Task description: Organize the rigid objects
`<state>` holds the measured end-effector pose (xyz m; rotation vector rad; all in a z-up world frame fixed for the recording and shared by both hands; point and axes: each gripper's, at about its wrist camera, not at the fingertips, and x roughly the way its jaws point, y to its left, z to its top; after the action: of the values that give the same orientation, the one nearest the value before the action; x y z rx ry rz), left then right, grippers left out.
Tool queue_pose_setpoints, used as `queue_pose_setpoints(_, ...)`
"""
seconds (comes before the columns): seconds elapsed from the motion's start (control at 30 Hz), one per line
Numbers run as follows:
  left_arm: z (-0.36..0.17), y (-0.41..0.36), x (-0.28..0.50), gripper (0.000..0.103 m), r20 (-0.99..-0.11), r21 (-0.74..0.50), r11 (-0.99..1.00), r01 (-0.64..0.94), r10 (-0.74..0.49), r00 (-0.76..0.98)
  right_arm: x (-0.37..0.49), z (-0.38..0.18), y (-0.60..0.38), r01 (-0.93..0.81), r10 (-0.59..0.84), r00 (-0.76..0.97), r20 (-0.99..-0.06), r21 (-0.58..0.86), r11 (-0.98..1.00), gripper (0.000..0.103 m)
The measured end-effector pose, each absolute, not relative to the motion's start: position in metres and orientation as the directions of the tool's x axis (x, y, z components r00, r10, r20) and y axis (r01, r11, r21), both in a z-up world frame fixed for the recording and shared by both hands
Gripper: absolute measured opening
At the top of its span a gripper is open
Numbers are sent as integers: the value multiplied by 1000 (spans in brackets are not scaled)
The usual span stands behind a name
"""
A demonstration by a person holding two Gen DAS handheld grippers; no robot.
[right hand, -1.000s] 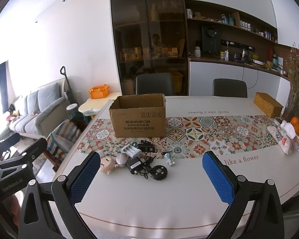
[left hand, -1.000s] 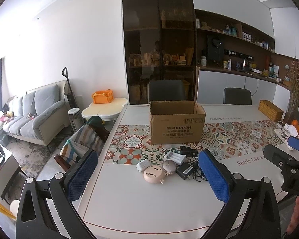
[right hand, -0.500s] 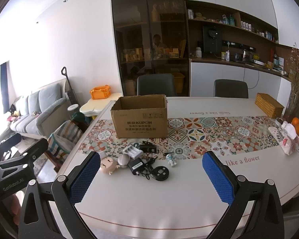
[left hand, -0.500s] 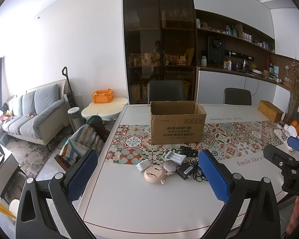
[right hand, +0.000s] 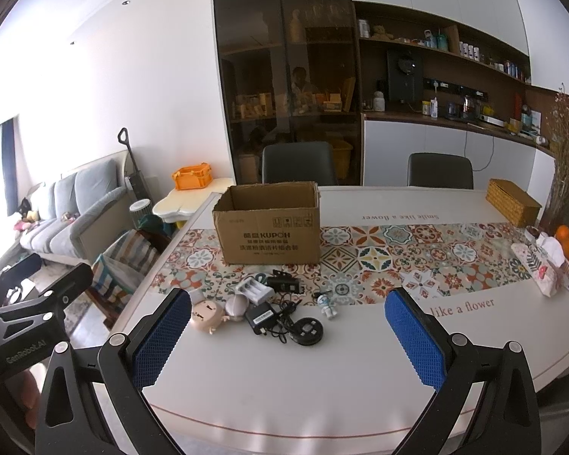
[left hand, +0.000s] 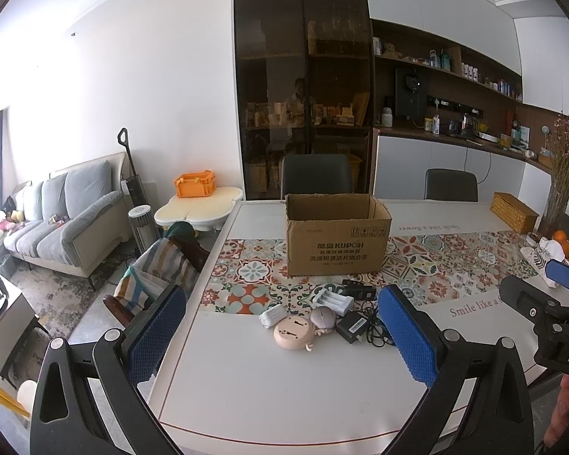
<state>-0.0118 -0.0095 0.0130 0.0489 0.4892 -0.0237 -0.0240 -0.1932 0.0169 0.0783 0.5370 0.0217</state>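
Both tongs released, nothing between the blue pads: left gripper (left hand: 284, 337) and right gripper (right hand: 288, 333) held above the near edge of the white table (right hand: 284, 386), jaws spread wide and well short of the clutter.

Open cardboard box (right hand: 267, 223) upright on the patterned runner (right hand: 417, 261), toward the far-left part of the table, flaps up, inside not visible from here.

Just in front of the box, a loose cluster of small rigid things on the table:
- pink round gadget (right hand: 205, 314) at the left, lying flat, touching or nearly touching a small mauve round piece (right hand: 236, 307)
- white battery charger (right hand: 255, 289) with empty slots, tilted, half on the runner
- black charger unit (right hand: 284, 284) right beside it, nearer the box
- black power adapter (right hand: 261, 317) with a tangle of black cable (right hand: 284, 322)
- black disc (right hand: 308, 330) (cord winder or similar, hard to tell) at the front
- tiny white figurine (right hand: 327, 303) lying apart to the right
- white plug block (left hand: 272, 315), seen from the left wrist only, at the cluster's left edge

Off to the far right: woven basket (right hand: 512, 203), oranges (right hand: 567, 240).
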Motion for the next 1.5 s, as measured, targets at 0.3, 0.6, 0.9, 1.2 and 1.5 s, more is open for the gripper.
queue_pose_setpoints(0.3,16,-10,-12,103,-468,39,999,36,-14,884,-24,18,-193,-2,44,860,-508,82,997,103)
queue_pose_setpoints(0.6,17,-12,-13,103,-469,37,999,38,-16,883,-22,18,-191,-5,45,858,-512,80,997,103)
queue_pose_setpoints(0.9,7,-11,-4,103,-520,9,998,59,-46,853,-15,9,-188,-6,45,840,-540,74,997,103)
queue_pose_setpoints(1.2,-38,-6,36,103,-650,-24,996,84,-79,756,15,-28,-187,12,42,758,-651,79,997,102)
queue_pose_setpoints(1.5,-73,4,87,103,-701,3,994,105,-73,709,70,-66,-173,22,44,651,-758,77,997,102)
